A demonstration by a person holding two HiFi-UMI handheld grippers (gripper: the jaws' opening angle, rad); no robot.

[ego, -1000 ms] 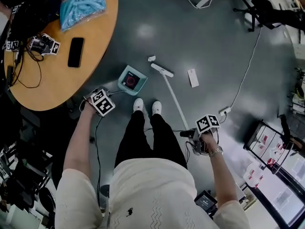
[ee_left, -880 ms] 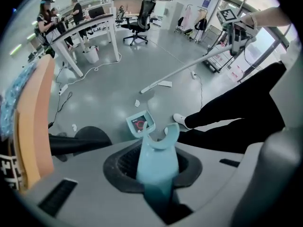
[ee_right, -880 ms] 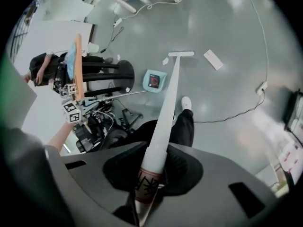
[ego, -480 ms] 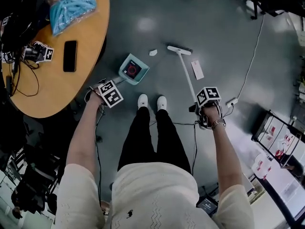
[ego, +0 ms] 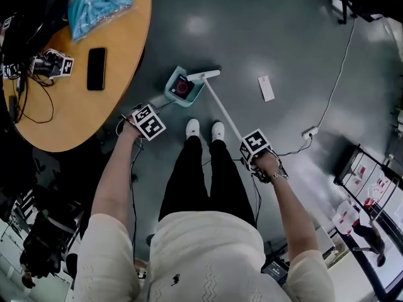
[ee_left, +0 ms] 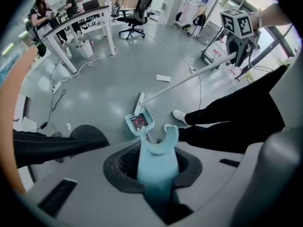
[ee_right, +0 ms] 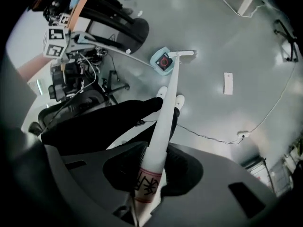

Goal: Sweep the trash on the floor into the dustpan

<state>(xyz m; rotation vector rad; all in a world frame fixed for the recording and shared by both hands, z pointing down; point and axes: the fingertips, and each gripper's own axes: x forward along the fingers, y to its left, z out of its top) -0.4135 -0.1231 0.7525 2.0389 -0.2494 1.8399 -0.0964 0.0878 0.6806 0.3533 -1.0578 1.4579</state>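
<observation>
A teal dustpan rests on the grey floor by the round table, with a red round thing inside it. My left gripper is shut on the dustpan's long teal handle. The white broom head lies against the dustpan's mouth. The broom's white handle slants back to my right gripper, which is shut on it. No loose scrap shows beside the broom head. A white slip of paper lies on the floor to the right.
A round wooden table at the left holds a black phone, a blue bag and cables. My white shoes stand just behind the dustpan. A white cable runs to a power strip. An office chair and desks stand farther off.
The broom head has swept left across the floor up to the dustpan's mouth. The small white scrap seen beside it earlier no longer shows. My right gripper moved left and nearer to me.
</observation>
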